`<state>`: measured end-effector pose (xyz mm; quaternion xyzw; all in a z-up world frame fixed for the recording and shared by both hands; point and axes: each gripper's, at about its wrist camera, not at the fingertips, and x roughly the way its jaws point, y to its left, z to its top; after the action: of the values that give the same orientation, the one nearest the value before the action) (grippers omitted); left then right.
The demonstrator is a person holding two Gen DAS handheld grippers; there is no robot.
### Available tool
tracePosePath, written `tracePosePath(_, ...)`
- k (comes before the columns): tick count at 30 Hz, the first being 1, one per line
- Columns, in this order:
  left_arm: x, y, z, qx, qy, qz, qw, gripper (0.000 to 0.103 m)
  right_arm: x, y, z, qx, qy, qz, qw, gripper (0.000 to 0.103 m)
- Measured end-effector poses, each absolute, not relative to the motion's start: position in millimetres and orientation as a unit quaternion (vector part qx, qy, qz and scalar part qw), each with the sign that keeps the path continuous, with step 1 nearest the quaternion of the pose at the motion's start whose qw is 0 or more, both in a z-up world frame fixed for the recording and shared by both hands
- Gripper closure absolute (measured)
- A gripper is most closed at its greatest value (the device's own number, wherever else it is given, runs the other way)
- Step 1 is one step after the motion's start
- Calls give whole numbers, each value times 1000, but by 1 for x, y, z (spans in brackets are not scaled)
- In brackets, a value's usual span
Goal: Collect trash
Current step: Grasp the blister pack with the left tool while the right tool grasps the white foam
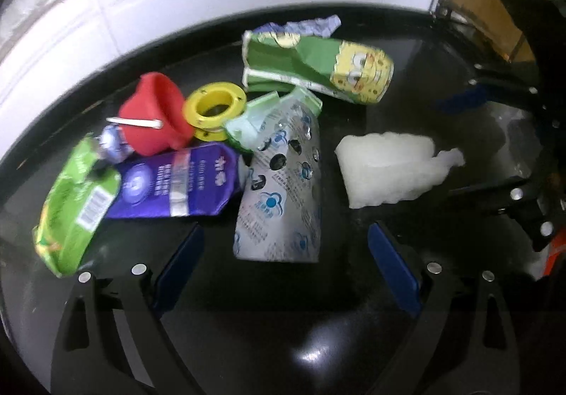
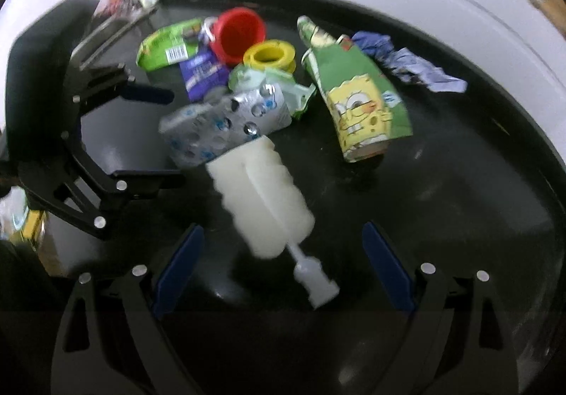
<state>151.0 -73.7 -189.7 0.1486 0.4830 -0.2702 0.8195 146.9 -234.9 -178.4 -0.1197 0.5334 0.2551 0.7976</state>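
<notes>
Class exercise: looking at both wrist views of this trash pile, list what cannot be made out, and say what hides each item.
- Purple pouch: right wrist view, mostly covered by the silver wrapper.
- Silver wrapper's print: blurred in both views.
- Right claw: left wrist view, cut off by the frame edge.
- Sink area: right wrist view, blurred and small.

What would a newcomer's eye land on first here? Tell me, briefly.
Probably the heap of bright litter on the black counter: a red cup on its side beside a yellow ring, with the green cartoon carton lying behind them. Next, the pale white ribbed bottle, lying directly ahead of the open right gripper.
</notes>
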Motion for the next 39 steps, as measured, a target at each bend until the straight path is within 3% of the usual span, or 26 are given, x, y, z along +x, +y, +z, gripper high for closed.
tracePosePath(4,162,-81,-205,142,498,-288,805,18,155,-230,-192,-146,537,273,785,23)
tracePosePath(7,163,-87,-204,150,487,-296,808,21,156,-227,-198,-158,538,288,776,41)
tracePosePath(8,165,-88,-203,142,489,-301,806,24,156,-226,-200,-160,538,295,774,43)
tracePosePath(11,169,-89,-199,124,493,-306,805,40,155,-224,-199,-159,535,309,770,63)
tracePosePath(14,170,-92,-196,118,499,-319,797,64,156,-224,-197,-158,537,307,770,73)
tracePosePath(16,168,-94,-196,116,504,-320,794,68,158,-228,-195,-146,541,301,772,77)
tracePosePath(39,90,-61,-123,109,473,-248,839,71,105,-241,-121,-110,490,249,828,81)
